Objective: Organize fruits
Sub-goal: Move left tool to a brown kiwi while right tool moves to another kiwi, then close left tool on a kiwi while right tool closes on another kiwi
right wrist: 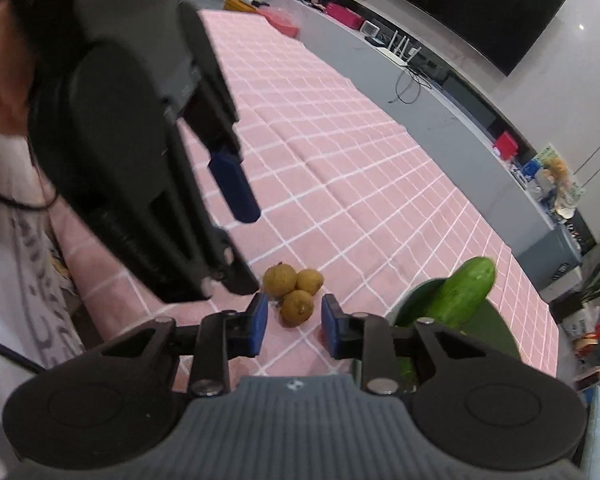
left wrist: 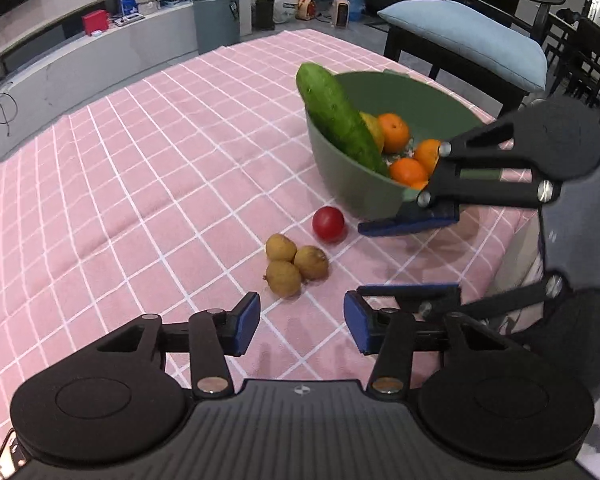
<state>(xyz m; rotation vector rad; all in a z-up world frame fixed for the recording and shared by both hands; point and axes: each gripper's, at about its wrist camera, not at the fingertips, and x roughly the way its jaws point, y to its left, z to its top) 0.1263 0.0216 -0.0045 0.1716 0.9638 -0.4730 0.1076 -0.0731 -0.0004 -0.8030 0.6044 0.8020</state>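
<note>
A green bowl on the pink checked tablecloth holds a cucumber leaning on its rim and several oranges. A red tomato and three brown longans lie in front of the bowl. My left gripper is open and empty, just short of the longans. My right gripper is open and empty, its fingers either side of the spot right of the tomato. In the right wrist view it hovers by the longans, with the cucumber and bowl to its right.
The tablecloth stretches far to the left. A dark chair with a blue cushion stands behind the bowl. A grey bin and a low counter with clutter lie beyond the table. The table edge is close on the right.
</note>
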